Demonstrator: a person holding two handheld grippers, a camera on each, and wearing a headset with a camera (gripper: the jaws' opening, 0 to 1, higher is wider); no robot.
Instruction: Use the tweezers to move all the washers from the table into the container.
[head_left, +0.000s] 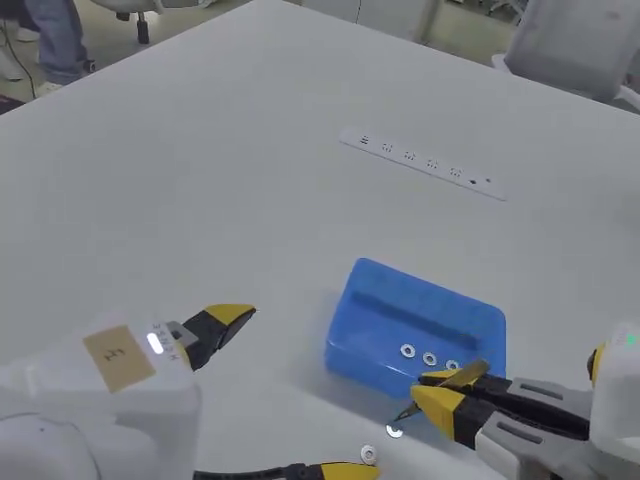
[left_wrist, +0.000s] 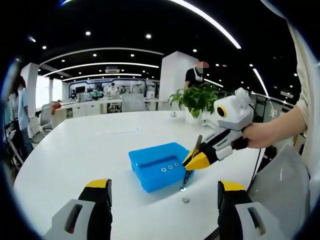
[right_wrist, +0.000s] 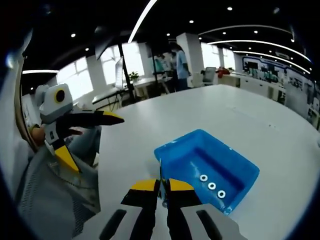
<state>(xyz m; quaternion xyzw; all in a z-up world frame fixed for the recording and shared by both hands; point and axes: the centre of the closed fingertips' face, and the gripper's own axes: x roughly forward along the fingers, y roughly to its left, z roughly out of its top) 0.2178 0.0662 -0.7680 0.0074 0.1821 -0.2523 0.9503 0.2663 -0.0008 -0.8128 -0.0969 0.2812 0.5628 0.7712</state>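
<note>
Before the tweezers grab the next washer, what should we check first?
1. Right gripper shut on the tweezers: ok.
2. Tweezers' tip down beside the near washer on the table: ok. Whether the tip grips it: cannot tell.
3. Container open on top, with room next to the three washers inside: ok.
4. Every washer off the table: not ok. A second washer lies there too.
5. Left gripper open, holding nothing, its jaws apart from the tweezers: ok.
</note>
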